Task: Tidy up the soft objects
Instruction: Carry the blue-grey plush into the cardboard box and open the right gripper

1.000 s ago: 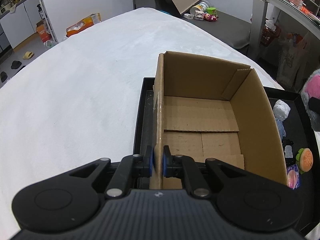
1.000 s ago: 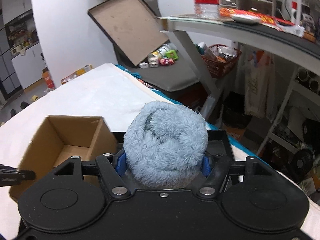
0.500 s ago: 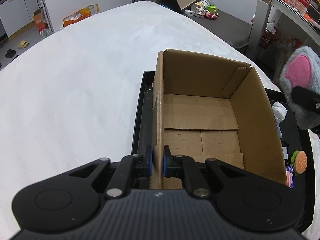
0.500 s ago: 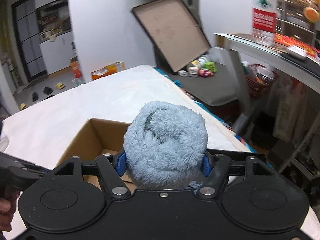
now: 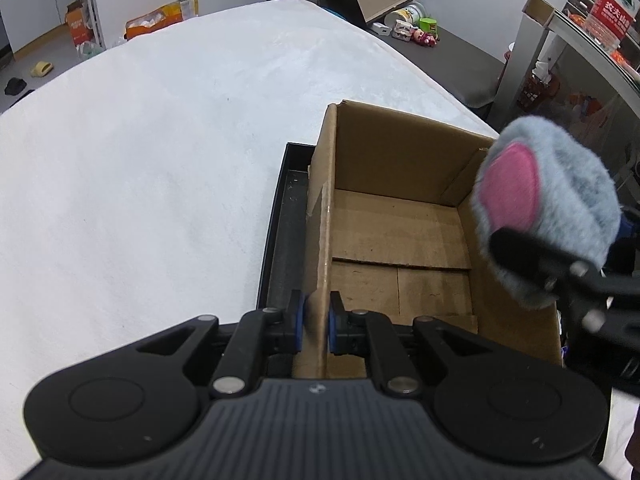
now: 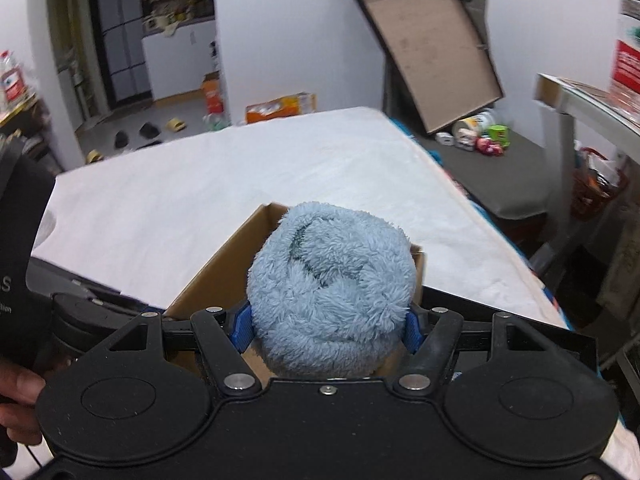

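An open, empty cardboard box (image 5: 400, 236) stands in a black tray (image 5: 276, 232) on the white bed. My left gripper (image 5: 316, 322) is shut on the box's near left wall. My right gripper (image 6: 328, 326) is shut on a fluffy light-blue plush toy (image 6: 330, 296) and holds it over the box (image 6: 216, 276). In the left wrist view the plush (image 5: 548, 208) shows a pink patch and hangs above the box's right wall, with the right gripper (image 5: 560, 268) beneath it.
The white bed cover (image 5: 140, 160) spreads to the left and far side. A brown-lined lid (image 6: 428, 52) leans on the far wall. Small toys (image 5: 416, 32) lie on a grey mat. A shelf with a water bottle (image 5: 612, 12) stands at right.
My right gripper has carried the blue plush leftward until it hangs over the box's right side. My left gripper still holds the box wall in the same place.
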`<control>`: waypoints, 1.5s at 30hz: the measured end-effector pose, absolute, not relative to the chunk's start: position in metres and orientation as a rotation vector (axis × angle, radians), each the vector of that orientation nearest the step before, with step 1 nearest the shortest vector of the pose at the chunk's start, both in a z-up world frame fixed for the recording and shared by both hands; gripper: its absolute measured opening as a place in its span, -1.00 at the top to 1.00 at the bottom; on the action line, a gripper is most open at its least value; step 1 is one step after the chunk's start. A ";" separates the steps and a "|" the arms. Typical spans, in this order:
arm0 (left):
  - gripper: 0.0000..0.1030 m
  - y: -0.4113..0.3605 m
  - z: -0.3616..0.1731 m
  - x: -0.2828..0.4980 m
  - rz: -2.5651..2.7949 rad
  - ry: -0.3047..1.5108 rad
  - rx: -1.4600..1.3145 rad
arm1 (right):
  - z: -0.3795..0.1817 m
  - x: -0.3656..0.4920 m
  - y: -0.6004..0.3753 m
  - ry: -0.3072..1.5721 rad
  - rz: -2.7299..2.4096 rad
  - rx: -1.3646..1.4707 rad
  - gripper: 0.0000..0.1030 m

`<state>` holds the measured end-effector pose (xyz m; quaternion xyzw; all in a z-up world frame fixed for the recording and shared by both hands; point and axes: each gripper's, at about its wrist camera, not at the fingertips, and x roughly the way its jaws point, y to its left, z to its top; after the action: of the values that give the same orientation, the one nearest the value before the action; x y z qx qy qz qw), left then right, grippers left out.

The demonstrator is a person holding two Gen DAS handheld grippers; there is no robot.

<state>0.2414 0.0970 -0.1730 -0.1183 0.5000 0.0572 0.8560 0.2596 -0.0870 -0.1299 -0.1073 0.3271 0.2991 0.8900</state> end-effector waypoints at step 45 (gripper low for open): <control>0.73 0.126 -0.176 0.255 0.117 1.095 -0.408 | -0.171 0.289 -0.037 0.783 0.737 -0.463 -0.56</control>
<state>0.2547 0.1257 -0.1762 -0.1924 0.5166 0.0553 0.8325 0.2893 -0.0373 -0.1711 -0.2183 0.3696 0.3480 0.8334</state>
